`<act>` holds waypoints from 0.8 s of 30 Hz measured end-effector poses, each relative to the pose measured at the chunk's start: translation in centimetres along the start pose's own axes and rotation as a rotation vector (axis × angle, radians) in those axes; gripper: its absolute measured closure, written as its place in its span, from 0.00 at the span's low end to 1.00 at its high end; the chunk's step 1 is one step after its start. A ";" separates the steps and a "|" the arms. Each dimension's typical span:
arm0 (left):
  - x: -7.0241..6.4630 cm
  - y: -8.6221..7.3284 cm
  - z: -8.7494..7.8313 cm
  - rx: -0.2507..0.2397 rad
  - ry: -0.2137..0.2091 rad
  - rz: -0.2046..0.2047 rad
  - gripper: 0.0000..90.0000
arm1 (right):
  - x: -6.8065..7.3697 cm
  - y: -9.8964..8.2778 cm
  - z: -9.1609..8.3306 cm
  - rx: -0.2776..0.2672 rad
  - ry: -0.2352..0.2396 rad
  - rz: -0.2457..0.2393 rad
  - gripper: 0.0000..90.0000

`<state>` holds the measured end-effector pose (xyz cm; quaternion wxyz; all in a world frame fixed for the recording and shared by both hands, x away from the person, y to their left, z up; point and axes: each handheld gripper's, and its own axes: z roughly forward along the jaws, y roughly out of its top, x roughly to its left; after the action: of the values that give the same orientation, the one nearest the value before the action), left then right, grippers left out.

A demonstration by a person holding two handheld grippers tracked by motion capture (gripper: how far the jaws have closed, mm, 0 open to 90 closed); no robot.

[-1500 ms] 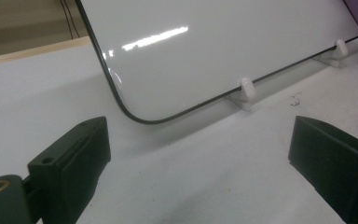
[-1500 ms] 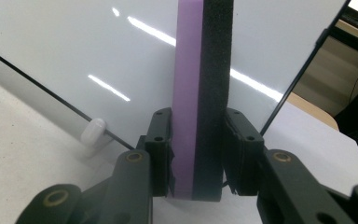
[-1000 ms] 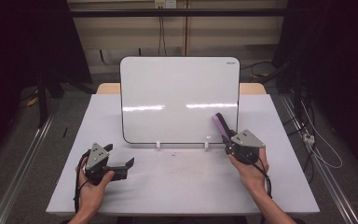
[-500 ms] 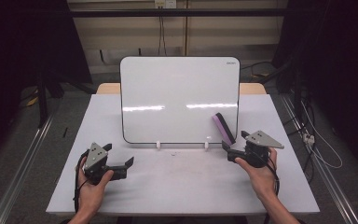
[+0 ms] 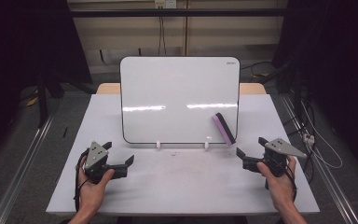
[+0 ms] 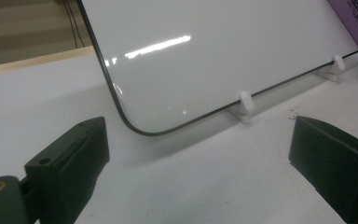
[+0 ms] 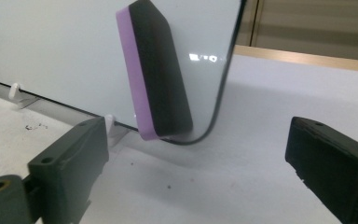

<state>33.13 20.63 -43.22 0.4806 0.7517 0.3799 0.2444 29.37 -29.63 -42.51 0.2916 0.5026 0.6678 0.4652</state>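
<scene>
A white whiteboard [image 5: 177, 98] stands upright on two small white feet at the middle of the table. A purple-and-black eraser [image 5: 224, 129] clings tilted to its lower right corner, and in the right gripper view the eraser [image 7: 161, 70] shows close ahead. My right gripper [image 5: 249, 146] sits to the right of the eraser and apart from it. Its jaws have just been opening and nothing is between them [image 7: 196, 158]. My left gripper [image 5: 119, 153] rests open on the table below the board's lower left corner [image 6: 200, 154], holding nothing.
The white table [image 5: 182, 186] has bare room in front of the board, with a few dark specks [image 7: 32, 126] near the feet. Cables [image 5: 317, 144] lie on the floor beyond the right edge. A metal rail [image 5: 23, 163] runs along the left.
My right gripper let go of the eraser, opened and drew back to the right. The eraser stays on the board. My left gripper has not moved.
</scene>
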 end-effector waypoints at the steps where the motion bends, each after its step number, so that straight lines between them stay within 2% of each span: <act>1: 0.1 0.0 -0.1 0.002 -0.005 -0.016 0.05 | -0.2 -0.2 -0.2 -0.002 0.003 0.002 0.06; 3: 0.1 -0.1 -0.1 -0.001 -0.011 -0.042 0.05 | -0.5 -0.5 -0.6 0.001 -0.013 0.007 0.06; 5: 0.1 -0.1 -0.1 0.005 -0.011 -0.035 0.05 | -0.8 -0.8 -1.0 -0.006 -0.020 0.027 0.06; 7: 0.1 -0.1 -0.2 -0.003 -0.019 -0.059 0.05 | -1.0 -1.1 -1.2 -0.008 -0.032 0.029 0.06; 10: 0.0 -0.1 -0.4 0.002 -0.014 -0.030 0.05 | -1.2 -1.8 -1.5 -0.020 -0.035 0.051 0.06; 12: 0.1 -0.2 -0.5 -0.002 -0.012 -0.045 0.05 | -1.3 -2.4 -1.9 -0.017 -0.050 0.058 0.07; 17: 0.2 -0.3 -0.6 -0.001 0.001 -0.049 0.05 | -1.6 -3.4 -2.7 -0.013 -0.061 0.067 0.07; 19: 0.2 -0.4 -0.7 0.006 0.013 -0.026 0.05 | -1.7 -3.5 -3.1 -0.033 -0.076 0.069 0.07; 21: 0.1 -0.4 -0.7 0.002 0.000 -0.040 0.05 | -1.7 -3.7 -3.2 -0.044 -0.083 0.049 0.06; 24: 0.2 -0.4 -0.7 -0.003 0.002 -0.049 0.05 | -1.9 -3.8 -3.2 -0.040 -0.089 0.056 0.06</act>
<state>32.62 21.27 -43.28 0.4869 0.7413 0.3983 0.2341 25.74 -32.68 -44.91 0.3180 0.5356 0.6303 0.4634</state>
